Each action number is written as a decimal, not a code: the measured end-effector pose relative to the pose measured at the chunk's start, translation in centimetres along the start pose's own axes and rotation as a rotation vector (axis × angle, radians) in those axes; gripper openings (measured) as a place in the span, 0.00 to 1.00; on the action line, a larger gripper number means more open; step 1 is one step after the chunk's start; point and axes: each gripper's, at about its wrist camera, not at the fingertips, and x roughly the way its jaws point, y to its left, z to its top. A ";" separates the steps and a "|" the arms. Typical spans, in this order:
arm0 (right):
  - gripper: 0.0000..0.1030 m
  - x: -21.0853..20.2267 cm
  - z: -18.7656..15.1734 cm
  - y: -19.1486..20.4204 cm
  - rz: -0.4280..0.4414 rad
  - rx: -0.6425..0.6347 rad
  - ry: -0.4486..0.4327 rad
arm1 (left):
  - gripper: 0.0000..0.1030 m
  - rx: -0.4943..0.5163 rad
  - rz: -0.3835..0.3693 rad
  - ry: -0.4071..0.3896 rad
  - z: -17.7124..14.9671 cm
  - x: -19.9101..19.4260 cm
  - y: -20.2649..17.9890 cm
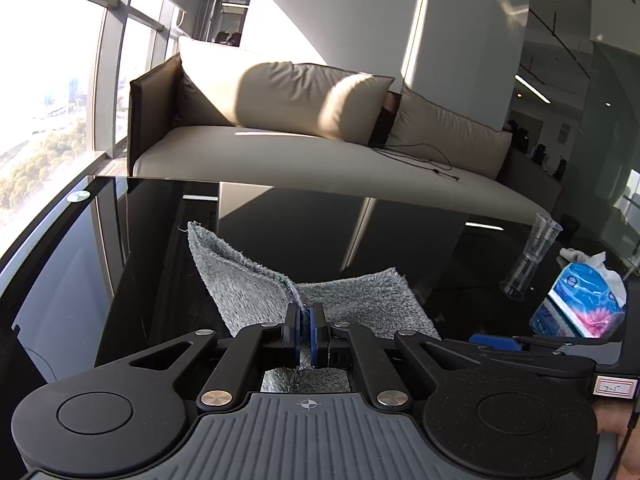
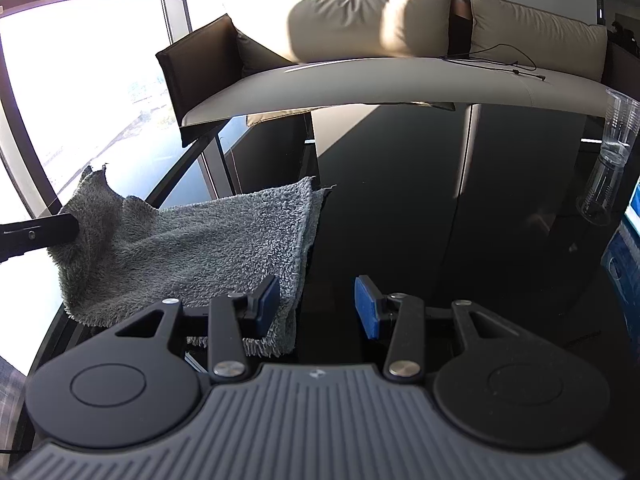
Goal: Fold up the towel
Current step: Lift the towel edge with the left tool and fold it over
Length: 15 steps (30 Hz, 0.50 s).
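A grey fluffy towel [image 1: 248, 280] lies partly folded on the black glass table [image 1: 360, 232]. My left gripper [image 1: 306, 320] is shut on the towel's near edge and lifts a fold of it. In the right wrist view the towel [image 2: 208, 240] lies left of centre, and the left gripper's black finger [image 2: 40, 228] reaches into it from the left. My right gripper [image 2: 316, 304] is open and empty, its left blue pad [image 2: 269, 300] over the towel's right edge, its right pad over bare glass.
A clear plastic cup [image 1: 536, 248] stands on the table at the right, also in the right wrist view [image 2: 612, 152]. A blue tissue pack [image 1: 584, 300] lies beside it. A beige sofa [image 1: 320, 128] stands beyond the table's far edge; windows are at the left.
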 end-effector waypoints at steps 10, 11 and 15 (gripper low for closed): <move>0.43 0.2 -0.2 0.7 -0.008 -0.038 0.005 | 0.04 0.013 -0.017 -0.014 0.2 0.0 -0.8; 0.43 0.2 -0.2 0.6 -0.006 -0.038 0.006 | 0.04 0.015 -0.020 -0.015 0.3 0.0 -0.9; 0.43 0.1 -0.3 0.7 -0.006 -0.041 0.007 | 0.04 0.032 -0.039 -0.018 0.3 0.2 -1.6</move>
